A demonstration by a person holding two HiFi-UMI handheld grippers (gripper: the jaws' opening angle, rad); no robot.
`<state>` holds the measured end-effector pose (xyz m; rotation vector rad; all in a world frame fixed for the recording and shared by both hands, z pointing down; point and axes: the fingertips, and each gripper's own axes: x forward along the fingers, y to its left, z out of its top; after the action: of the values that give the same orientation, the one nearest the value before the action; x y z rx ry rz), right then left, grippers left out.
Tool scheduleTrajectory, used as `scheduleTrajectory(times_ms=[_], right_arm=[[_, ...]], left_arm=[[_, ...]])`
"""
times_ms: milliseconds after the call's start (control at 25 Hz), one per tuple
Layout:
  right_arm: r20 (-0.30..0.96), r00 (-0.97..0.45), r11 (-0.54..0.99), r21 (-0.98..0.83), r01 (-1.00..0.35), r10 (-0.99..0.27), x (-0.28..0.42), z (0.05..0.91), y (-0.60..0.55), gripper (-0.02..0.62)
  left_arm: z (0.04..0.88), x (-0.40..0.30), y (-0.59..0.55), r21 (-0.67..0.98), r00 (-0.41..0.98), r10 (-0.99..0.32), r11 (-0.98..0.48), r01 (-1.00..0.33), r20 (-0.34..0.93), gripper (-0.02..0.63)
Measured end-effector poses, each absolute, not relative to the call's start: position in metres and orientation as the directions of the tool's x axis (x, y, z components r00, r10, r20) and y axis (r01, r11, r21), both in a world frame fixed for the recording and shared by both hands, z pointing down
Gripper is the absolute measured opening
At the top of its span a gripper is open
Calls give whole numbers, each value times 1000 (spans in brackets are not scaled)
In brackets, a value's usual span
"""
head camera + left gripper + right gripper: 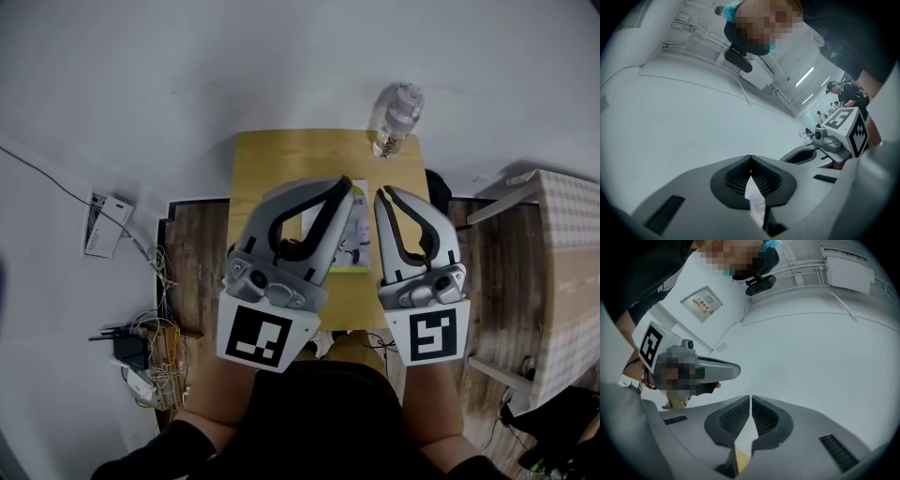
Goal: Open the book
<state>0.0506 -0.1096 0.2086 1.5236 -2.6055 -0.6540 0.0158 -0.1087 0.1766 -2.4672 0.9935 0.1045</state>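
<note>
Standing at the far edge of the table [281, 159], a clear bottle [397, 120] rose beyond the book [357, 234], which lay half hidden behind the left gripper [345, 190] and right gripper [382, 195]. Left gripper view: jaws pressed together, empty. Right gripper view: the same.

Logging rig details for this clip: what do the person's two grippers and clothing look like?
The left gripper and right gripper match: curved light-grey shells, with black ribbed pads lining the jaws. Each carries a white cube at its rear, printed with black square markers. The person wears a black top.
</note>
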Motion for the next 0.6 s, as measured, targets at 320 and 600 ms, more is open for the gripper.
scheduleTrajectory(times_ms=[320, 600], right_arm=[[-58, -523, 473, 353, -807, -850, 55, 257, -139, 32], [49, -525, 513, 310, -801, -850, 59, 300, -162, 32]], left_arm=[[188, 21, -122, -394, 733, -645, -629, -670, -218, 9], [201, 25, -137, -381, 725, -662, -631, -676, -192, 9]])
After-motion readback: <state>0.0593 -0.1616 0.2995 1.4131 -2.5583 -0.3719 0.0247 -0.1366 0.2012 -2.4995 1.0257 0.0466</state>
